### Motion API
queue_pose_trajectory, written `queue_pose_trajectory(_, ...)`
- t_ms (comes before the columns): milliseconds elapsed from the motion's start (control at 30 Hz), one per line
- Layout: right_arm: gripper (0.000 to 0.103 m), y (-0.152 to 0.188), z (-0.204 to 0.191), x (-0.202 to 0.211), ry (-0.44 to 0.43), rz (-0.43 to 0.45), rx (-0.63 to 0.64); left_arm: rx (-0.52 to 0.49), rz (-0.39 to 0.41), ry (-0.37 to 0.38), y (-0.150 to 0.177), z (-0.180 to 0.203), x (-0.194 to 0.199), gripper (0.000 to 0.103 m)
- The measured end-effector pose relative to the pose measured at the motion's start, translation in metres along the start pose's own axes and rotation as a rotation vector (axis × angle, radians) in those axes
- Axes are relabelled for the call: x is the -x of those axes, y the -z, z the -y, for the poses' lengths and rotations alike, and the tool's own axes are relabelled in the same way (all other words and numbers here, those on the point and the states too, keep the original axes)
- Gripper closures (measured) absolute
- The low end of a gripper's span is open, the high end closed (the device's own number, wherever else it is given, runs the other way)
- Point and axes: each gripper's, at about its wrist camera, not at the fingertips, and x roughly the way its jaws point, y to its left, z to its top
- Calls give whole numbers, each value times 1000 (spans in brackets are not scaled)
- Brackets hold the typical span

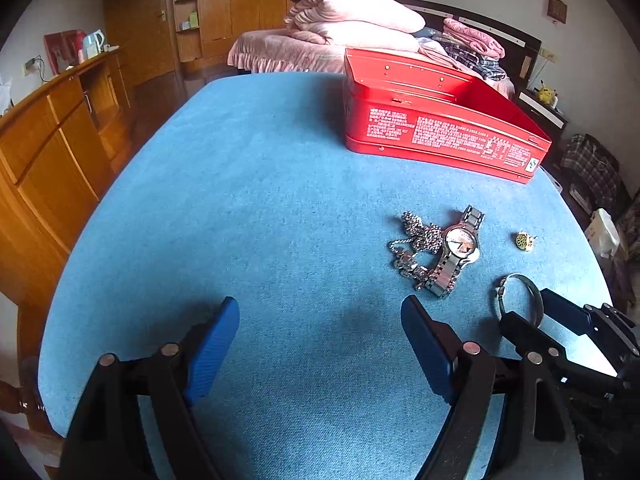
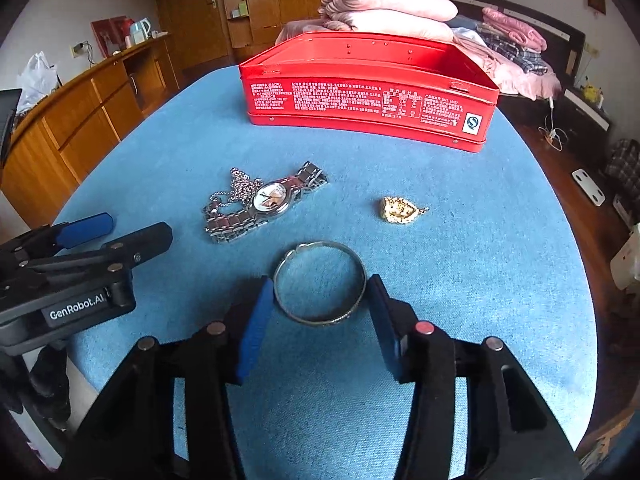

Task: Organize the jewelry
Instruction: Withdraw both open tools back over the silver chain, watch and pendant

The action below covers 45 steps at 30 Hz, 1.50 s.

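Silver bangle, a thin open hoop, lies on the blue felt worktop between the right tool pads, which bracket its rim, seemingly touching. Left tool gapes empty. Likely next: squeeze gently, lift, carry to the red tin beyond the steel watch.

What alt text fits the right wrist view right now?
The right hand-held gripper straddles a silver bangle on the blue cloth, pads at its sides. Beyond lie a watch on a chain, a gold pendant and an open red tin; the left hand-held gripper waits left.
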Motion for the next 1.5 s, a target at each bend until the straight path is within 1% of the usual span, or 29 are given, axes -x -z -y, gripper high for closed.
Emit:
queue_pose_trajectory(200, 56, -1, 25, 5, 22, 7, -57, -14, 10, 16, -14, 7, -5, 21)
queue_pose_trajectory(300, 56, -1, 38, 5, 13, 7, -85, -18, -7, 37, -22, 10, -14, 22)
queue_pose_trajectory(367, 56, -2, 40, 5, 9, 8, -88, -26, -16, 46, -25, 13, -19, 22)
queue_pose_trajectory(500, 56, -4, 42, 2, 3, 8, -88, -43, -38, 79, -30, 21, -28, 29)
queue_pose_trajectory(600, 56, -4, 43, 1, -4, 10, -91, -61, -45, 71, -34, 26, -35, 31)
queue_pose_trajectory(700, 56, -5, 44, 0, -14, 11, -95, -88, -52, 84, -37, 31, -37, 34)
queue_pose_trajectory(867, 56, -6, 45, -1, -19, 14, -95, -120, -60, 87, -41, 37, -43, 34)
queue_pose_trajectory(933, 56, -6, 45, 0, -21, 14, -97, -135, -60, 74, -42, 40, -45, 35)
queue_pose_trajectory(1033, 56, -6, 46, 0, -28, 14, -101, -148, -52, 62, -43, 42, -46, 44)
queue_pose_trajectory(1067, 56, -6, 47, 0, -31, 14, -103, -141, -51, 63, -44, 41, -46, 51)
queue_pose_trajectory(1100, 56, -6, 47, 1, -34, 14, -105, -124, -48, 59, -46, 38, -45, 61)
queue_pose_trajectory(1133, 56, -6, 47, 1, -34, 14, -106, -110, -46, 54, -47, 35, -44, 67)
queue_pose_trajectory(1167, 56, -6, 47, 1, -34, 14, -105, -90, -47, 52, -48, 29, -44, 76)
queue_pose_trajectory(1200, 56, -6, 47, 1, -33, 14, -104, -72, -48, 59, -48, 24, -43, 81)
queue_pose_trajectory(1300, 55, -6, 44, 0, -22, 13, -95, -48, -56, 88, -50, 16, -43, 82)
queue_pose_trajectory(1367, 55, -7, 43, -2, -12, 13, -88, -50, -57, 81, -50, 17, -43, 82)
queue_pose_trajectory(1433, 55, -6, 42, -3, -4, 15, -81, -64, -52, 75, -50, 22, -43, 74)
queue_pose_trajectory(1500, 55, -7, 41, -4, 2, 16, -73, -81, -45, 76, -49, 28, -44, 62)
